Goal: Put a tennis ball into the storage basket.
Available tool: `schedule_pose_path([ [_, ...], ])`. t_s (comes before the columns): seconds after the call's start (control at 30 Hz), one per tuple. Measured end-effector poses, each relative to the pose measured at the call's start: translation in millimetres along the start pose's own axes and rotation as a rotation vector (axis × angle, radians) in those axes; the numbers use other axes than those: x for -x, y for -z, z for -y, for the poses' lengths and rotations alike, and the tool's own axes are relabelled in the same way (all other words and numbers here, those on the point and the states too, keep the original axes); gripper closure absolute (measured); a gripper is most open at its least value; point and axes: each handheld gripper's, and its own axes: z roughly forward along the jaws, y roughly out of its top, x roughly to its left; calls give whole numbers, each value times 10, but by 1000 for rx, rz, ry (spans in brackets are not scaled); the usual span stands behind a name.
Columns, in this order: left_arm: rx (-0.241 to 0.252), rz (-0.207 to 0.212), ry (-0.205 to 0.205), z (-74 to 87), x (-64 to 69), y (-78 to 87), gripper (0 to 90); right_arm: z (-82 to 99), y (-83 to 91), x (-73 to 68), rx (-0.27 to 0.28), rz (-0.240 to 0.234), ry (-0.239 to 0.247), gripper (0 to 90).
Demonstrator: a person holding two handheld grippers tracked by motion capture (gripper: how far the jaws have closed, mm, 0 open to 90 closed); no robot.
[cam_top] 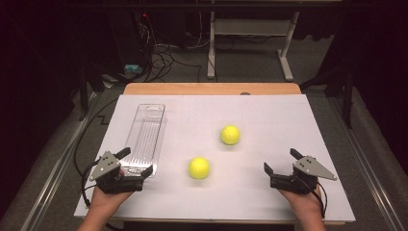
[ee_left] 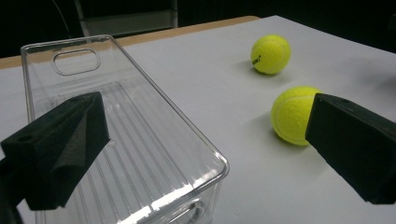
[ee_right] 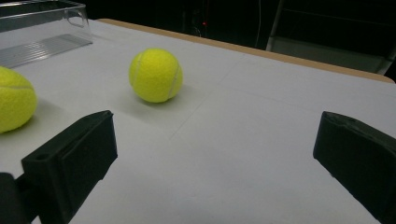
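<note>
Two yellow tennis balls lie on the white-covered table: the near ball [cam_top: 199,167] [ee_left: 292,114] [ee_right: 16,100] and the far ball [cam_top: 230,134] [ee_left: 271,53] [ee_right: 155,74]. A long clear plastic bin [cam_top: 146,137] [ee_left: 65,41] [ee_right: 42,28] lies empty at the left. My left gripper [cam_top: 138,160] [ee_left: 205,100] is open at the bin's near end, one jaw over the bin and the other outside it toward the near ball. Open as well, my right gripper [cam_top: 280,160] [ee_right: 215,119] holds nothing; it sits at the front right, pointing toward the balls.
The white sheet [cam_top: 269,110] covers most of a wooden table whose bare edge [cam_top: 211,89] shows at the back. Behind the table are cables [cam_top: 163,57] on the floor and white desk legs [cam_top: 286,57]. Dark floor lies on both sides.
</note>
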Motion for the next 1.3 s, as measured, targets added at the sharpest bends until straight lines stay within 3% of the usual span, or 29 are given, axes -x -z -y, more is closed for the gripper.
schedule_pose_path([
  [0.37,-43,22,0,-9,36,-34,7,13,-20,-9,-19,-6,-8,0],
  [0.57,-33,21,17,-20,1,-3,7,21,-21,-7,-9,-9,-16,0],
  [0.67,-42,23,-15,-22,50,-15,7,25,-18,-2,-6,-5,-20,0],
  [0.83,-49,17,-33,-27,74,-16,7,28,-17,1,-2,-3,-23,0],
  [0.97,-43,20,3,-27,18,-1,7,32,-15,7,2,-1,-25,0],
  [1.13,-54,33,-38,-30,87,-24,7,40,-25,5,4,-9,-28,0],
  [1.3,-49,90,-74,-76,228,-21,7,42,-27,5,2,-8,-28,0],
])
